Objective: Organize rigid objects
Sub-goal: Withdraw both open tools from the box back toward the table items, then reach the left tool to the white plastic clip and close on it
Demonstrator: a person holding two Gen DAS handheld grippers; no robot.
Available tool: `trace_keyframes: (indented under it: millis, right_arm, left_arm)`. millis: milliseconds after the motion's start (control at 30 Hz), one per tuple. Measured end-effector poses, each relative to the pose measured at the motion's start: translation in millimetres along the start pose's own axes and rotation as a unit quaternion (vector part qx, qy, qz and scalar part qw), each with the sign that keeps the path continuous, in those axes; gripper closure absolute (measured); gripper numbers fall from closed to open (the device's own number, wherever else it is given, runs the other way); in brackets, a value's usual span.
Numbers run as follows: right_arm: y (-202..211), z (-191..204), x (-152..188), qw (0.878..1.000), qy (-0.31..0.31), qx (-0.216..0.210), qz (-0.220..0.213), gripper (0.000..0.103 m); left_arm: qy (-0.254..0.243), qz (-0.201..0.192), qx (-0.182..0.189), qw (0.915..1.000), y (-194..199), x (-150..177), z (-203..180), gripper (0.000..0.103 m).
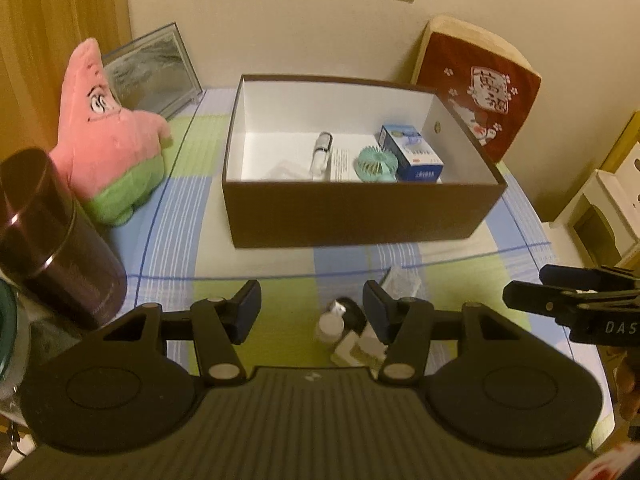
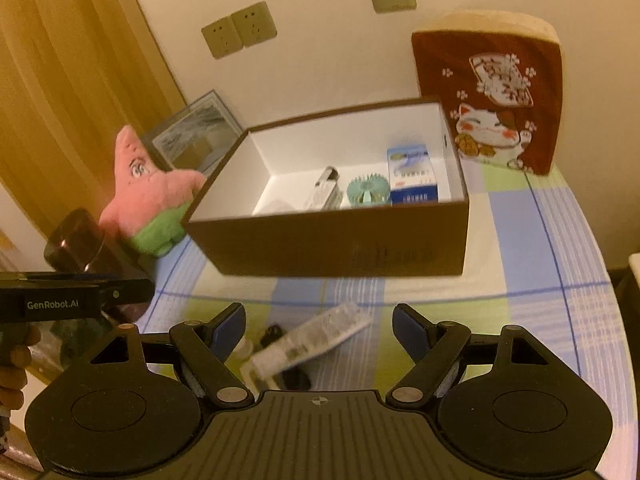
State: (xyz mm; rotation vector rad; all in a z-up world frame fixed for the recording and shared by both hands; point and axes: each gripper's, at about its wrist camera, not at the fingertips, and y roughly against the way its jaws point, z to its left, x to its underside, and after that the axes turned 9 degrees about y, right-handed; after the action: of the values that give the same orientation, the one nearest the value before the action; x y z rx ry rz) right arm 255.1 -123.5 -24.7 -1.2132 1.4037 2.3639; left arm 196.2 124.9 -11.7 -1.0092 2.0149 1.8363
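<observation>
A brown box (image 1: 352,212) with a white inside stands mid-table and holds a blue carton (image 1: 412,154), a mint hand fan (image 1: 376,166) and a silver tube (image 1: 322,154); it also shows in the right wrist view (image 2: 332,244). My left gripper (image 1: 311,308) is open above a small white bottle (image 1: 330,322), a white adapter (image 1: 356,350) and a dark item. My right gripper (image 2: 319,326) is open above a clear flat pack (image 2: 316,336) on the tablecloth.
A pink star plush (image 1: 104,136) and a dark cylindrical canister (image 1: 56,240) stand at the left. A picture frame (image 1: 154,74) leans on the wall. A red lucky-cat cushion (image 2: 492,96) stands behind the box at the right. The table edge curves at the right.
</observation>
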Motion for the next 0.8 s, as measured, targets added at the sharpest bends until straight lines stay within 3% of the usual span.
trace_keyframes:
  millis: [400, 800]
  right_arm:
    - [-6.3, 3.9, 40.1, 0.999, -0.015, 0.003, 0.040, 0.023]
    - [-12.8, 6.7, 59.6, 0.998, -0.017, -0.002, 0.064, 0.023]
  left_arm:
    - [0.000, 0.025, 0.002, 0.9997, -3.9, 38.6, 7.9, 0.049]
    - [-0.004, 0.055, 0.003, 0.9985, -16.3, 65.4, 4.2, 0.050]
